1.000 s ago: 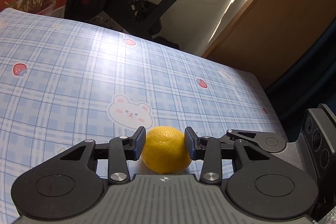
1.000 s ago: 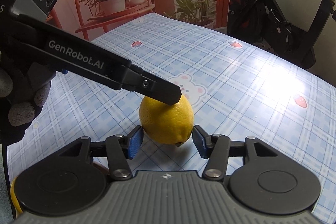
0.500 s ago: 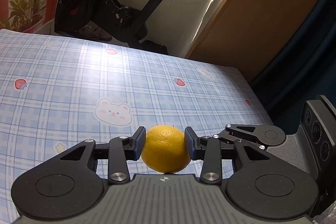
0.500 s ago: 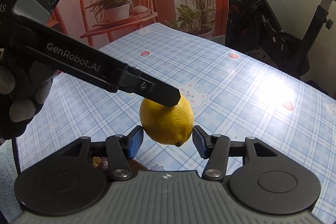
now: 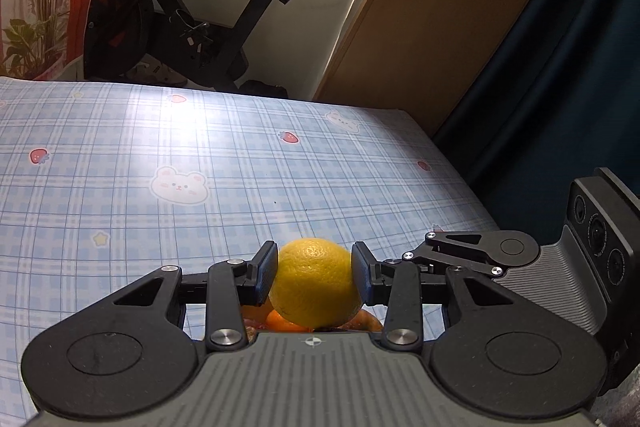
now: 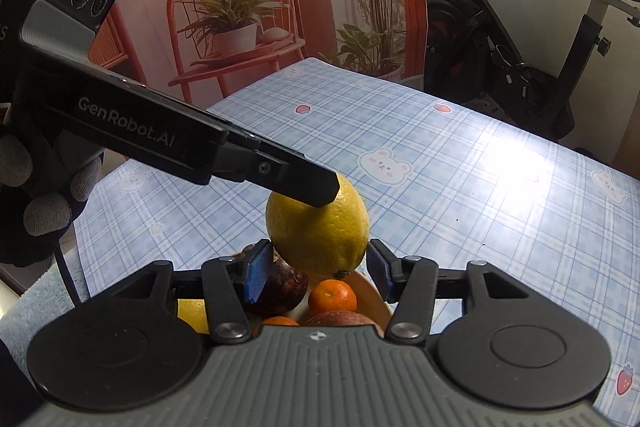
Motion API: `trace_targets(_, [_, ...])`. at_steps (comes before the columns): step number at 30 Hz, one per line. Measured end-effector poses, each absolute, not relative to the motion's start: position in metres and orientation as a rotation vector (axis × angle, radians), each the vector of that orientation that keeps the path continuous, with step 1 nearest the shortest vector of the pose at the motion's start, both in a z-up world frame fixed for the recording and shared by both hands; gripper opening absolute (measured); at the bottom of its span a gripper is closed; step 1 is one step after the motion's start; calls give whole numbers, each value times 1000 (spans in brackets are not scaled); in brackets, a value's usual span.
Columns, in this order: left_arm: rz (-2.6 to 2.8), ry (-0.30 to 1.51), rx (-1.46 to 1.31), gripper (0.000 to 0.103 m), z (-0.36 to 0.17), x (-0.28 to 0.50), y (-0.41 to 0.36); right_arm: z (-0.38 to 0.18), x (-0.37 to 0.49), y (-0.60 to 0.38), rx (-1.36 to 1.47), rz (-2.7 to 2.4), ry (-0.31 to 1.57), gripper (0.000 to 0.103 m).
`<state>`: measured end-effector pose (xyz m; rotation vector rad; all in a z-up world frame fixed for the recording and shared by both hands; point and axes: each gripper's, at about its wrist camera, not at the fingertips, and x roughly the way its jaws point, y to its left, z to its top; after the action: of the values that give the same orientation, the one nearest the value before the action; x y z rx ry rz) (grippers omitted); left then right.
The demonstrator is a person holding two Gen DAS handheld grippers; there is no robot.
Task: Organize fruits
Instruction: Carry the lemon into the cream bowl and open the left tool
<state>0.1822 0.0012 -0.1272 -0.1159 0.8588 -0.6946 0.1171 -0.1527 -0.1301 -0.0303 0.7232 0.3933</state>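
My left gripper [image 5: 315, 273] is shut on a yellow lemon [image 5: 316, 281] and holds it in the air. The lemon also shows in the right wrist view [image 6: 320, 233], with the left gripper's finger [image 6: 296, 181] across its top. Below the lemon lies a bowl [image 6: 370, 291] with a tangerine [image 6: 333, 296], a dark brown fruit [image 6: 280, 291], a reddish fruit [image 6: 340, 319] and a yellow fruit [image 6: 192, 313]. My right gripper [image 6: 316, 275] is open; its pads stand either side of the lemon's lower end, over the bowl.
The table wears a blue plaid cloth [image 5: 160, 155] with bear and strawberry prints. An exercise bike [image 5: 192, 23] stands past the far edge. A red chair with a potted plant [image 6: 236, 27] stands behind. A wooden panel [image 5: 432, 27] and a dark curtain are at the right.
The left gripper has lifted the lemon off the cloth and carried it over the fruit bowl, which has come into view beneath it. The right gripper has followed, still open.
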Motion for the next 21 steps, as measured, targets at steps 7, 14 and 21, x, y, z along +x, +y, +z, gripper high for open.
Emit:
trace_targets(7, [-701, 874, -88, 42, -130, 160, 2, -132, 97, -145, -33, 412, 749, 55])
trace_targets(14, [-698, 918, -99, 42, -143, 153, 8, -143, 89, -137, -37, 419, 789, 54])
trace_targets(21, [-705, 939, -116, 42, -146, 148, 15, -147, 87, -131, -79, 420, 799, 55])
